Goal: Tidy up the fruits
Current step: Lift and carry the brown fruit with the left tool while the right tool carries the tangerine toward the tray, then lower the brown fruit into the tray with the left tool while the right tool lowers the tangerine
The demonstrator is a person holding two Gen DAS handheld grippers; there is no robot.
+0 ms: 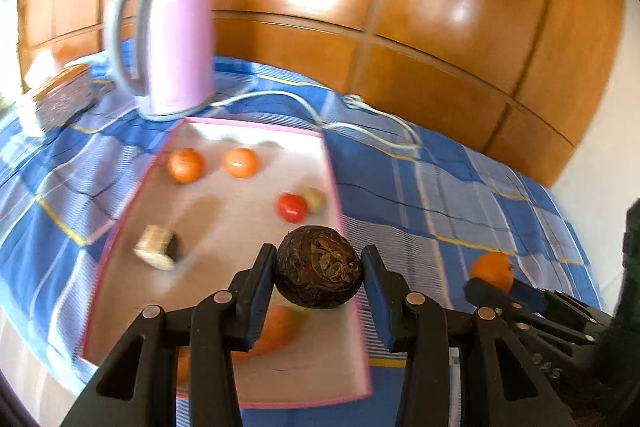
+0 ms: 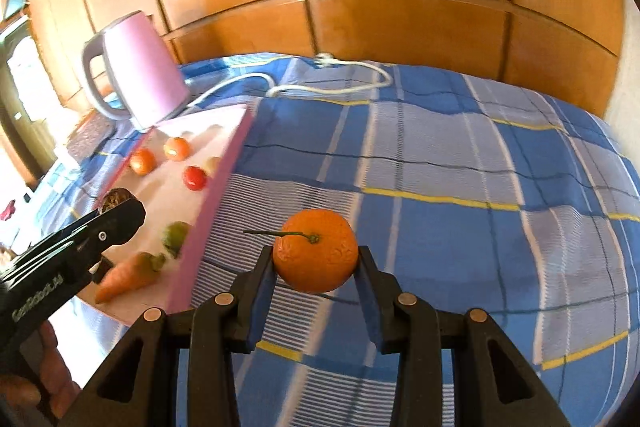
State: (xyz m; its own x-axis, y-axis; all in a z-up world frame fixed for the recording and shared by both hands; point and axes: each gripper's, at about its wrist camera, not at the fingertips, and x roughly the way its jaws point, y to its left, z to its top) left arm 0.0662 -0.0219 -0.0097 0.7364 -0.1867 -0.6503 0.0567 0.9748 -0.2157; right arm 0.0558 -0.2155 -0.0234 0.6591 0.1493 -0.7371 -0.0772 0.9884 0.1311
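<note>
My left gripper is shut on a dark brown round fruit and holds it above the near right part of the pink-rimmed white tray. My right gripper is shut on an orange with a green stem, lifted over the blue checked cloth to the right of the tray. In the left wrist view that orange shows at the right, with the right gripper under it. The left gripper enters the right wrist view from the left.
On the tray lie two orange-red fruits, a red tomato, a pale round piece, a cut white-and-dark chunk, a carrot and a green fruit. A pink kettle with a white cord stands behind. A wooden headboard backs the bed.
</note>
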